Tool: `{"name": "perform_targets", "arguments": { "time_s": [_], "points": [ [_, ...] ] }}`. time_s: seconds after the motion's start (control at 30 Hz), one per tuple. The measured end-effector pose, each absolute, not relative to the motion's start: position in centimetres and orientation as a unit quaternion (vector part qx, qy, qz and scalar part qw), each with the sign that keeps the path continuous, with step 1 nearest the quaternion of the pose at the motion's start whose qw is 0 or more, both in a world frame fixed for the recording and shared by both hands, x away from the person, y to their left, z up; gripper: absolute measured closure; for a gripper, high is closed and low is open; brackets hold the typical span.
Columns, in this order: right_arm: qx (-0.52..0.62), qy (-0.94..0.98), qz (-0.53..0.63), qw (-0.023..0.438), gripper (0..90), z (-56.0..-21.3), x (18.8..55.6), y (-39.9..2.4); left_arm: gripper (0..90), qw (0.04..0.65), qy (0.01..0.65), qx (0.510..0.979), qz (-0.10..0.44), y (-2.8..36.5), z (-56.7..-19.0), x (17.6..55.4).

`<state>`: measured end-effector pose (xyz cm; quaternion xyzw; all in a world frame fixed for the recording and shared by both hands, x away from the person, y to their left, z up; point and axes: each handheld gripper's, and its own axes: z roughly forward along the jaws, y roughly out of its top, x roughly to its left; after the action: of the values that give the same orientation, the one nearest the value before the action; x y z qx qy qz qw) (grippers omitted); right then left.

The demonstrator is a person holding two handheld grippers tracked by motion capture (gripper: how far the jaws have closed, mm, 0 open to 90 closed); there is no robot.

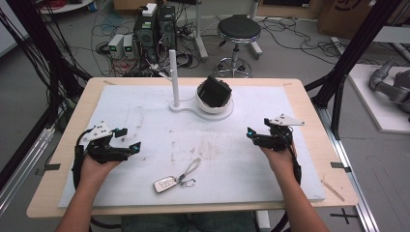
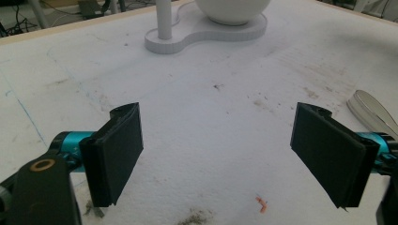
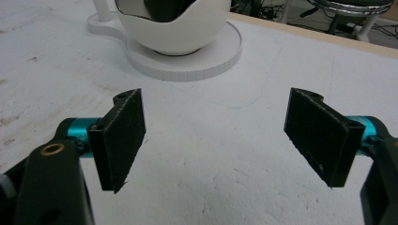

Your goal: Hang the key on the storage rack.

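Observation:
A silver car key fob (image 1: pixel 165 183) with a metal ring and grey strap (image 1: pixel 190 169) lies on the white mat near the front edge. At the back middle stands a white base with an upright post (image 1: pixel 173 77) and a white bowl (image 1: pixel 215 106) that holds a black wallet-like object (image 1: pixel 215 91). My left gripper (image 1: pixel 126 139) rests at the left, open, nothing between its pads (image 2: pixel 117 152). My right gripper (image 1: pixel 257 131) sits at the right, open and empty, pads (image 3: pixel 123 136) wide apart. The strap's end (image 2: pixel 373 110) shows at the left gripper view's right edge. The bowl (image 3: pixel 176 28) is ahead in the right gripper view.
The white mat (image 1: pixel 145 111) covers a wooden table (image 1: pixel 63 145). Behind the table stand a black stool (image 1: pixel 238 34), computer boxes (image 1: pixel 154 29) and many floor cables. Black frame posts flank both sides. A grey robot arm (image 1: pixel 391 84) lies at the far right.

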<state>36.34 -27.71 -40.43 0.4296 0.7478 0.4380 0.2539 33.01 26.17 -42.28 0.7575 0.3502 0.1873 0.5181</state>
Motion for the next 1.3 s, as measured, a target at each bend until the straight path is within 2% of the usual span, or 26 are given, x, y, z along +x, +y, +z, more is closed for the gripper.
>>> {"name": "perform_targets", "arguments": {
  "time_s": [0.33, 1.3],
  "points": [
    [0.425, 0.749, 0.439, 0.256, 21.3, -40.4, 36.3, -27.6, 17.3, 0.515, 0.330, 0.771, 0.179, 24.8, -41.9, 32.7],
    [0.420, 0.754, 0.435, 0.257, 21.3, -40.5, 36.5, -27.2, 17.3, 0.494, 0.249, 0.828, 0.093, 14.7, -42.9, 30.7]
  ]
}}
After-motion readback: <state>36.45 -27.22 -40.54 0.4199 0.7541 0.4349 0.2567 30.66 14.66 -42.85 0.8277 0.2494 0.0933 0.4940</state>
